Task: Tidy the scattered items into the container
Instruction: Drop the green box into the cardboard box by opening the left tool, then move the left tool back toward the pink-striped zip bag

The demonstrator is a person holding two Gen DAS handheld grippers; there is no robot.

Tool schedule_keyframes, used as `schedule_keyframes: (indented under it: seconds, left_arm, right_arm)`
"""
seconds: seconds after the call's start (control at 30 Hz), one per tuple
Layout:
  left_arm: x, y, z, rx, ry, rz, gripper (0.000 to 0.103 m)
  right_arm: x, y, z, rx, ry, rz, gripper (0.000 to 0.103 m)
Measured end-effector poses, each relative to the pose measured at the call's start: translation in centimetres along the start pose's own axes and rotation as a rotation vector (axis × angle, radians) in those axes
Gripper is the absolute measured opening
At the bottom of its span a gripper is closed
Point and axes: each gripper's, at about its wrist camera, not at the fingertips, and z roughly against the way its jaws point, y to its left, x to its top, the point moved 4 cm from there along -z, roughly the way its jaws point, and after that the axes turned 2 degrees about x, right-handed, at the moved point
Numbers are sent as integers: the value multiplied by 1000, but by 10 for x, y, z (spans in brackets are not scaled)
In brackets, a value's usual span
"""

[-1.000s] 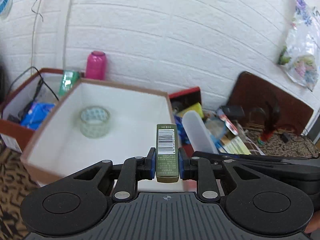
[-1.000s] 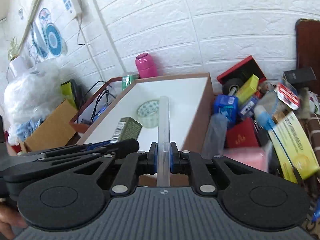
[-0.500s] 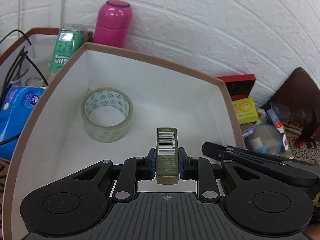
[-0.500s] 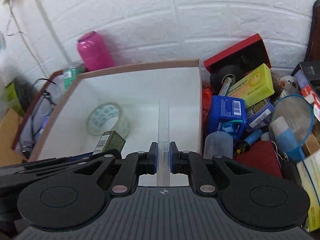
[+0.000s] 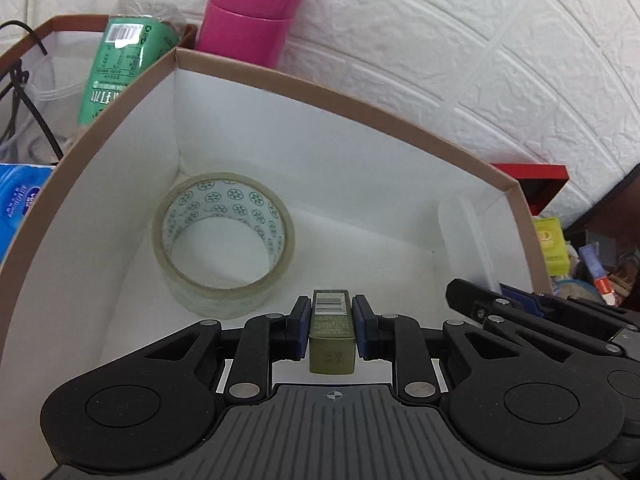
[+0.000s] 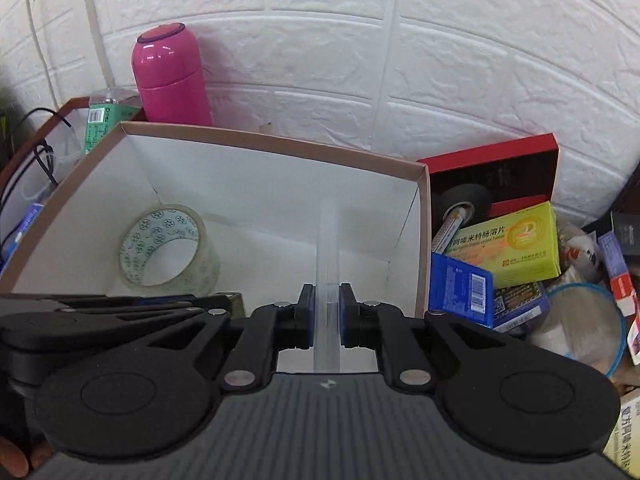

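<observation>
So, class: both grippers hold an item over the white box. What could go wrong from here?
1. The left gripper and right gripper sit close together and may knock while releasing.
2. The olive box might land on the tape roll.
3. The long clear strip could end up propped against the white box wall.

Yellow box [image 6: 516, 246]: Chinese print, reads approx. "阿嗪米特肠溶片", plus round logo. Small olive box [image 5: 331, 330] has a barcode on its end, digits too small. Green bottle label [image 5: 116, 68]: barcode, recycling mark, text illegible. Blue box [image 6: 464, 290]: barcode only.
</observation>
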Motion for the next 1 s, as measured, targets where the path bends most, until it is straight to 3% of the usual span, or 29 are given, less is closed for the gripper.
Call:
schedule_keyframes:
  seconds: [0.07,0.17,0.43,0.5,0.6,0.63,0.67,0.77,1.0]
  left_arm:
    - [0,1,0,8,4,20,51]
    - [0,7,1,81,-1,65,73]
    - [-5,30,15,68,1,203,82]
    - [-7,36,20,52,-2,257,84]
    - [-11,42,28,-5,8,341,91]
    - [-13,41,31,-41,6,356,99]
    - [-13,39,34,-92,4,359,103]
    - [-17,27,47,-137,-6,340,103]
    - [-36,-7,78,-191,-51,283,103]
  right_arm:
    - [0,1,-1,-9,-5,5,13]
    - [0,1,-1,-20,-13,13,18]
    - [0,-3,14,10,-58,22,52]
    - [-1,-2,20,40,-70,21,69]
    - [-1,-7,30,94,-95,-8,78]
    - [-2,-8,34,118,-97,-19,79]
    - [-2,-9,37,150,-96,-21,87]
    - [-6,-10,54,164,-125,-1,101]
    - [-15,-34,95,184,-181,-18,103]
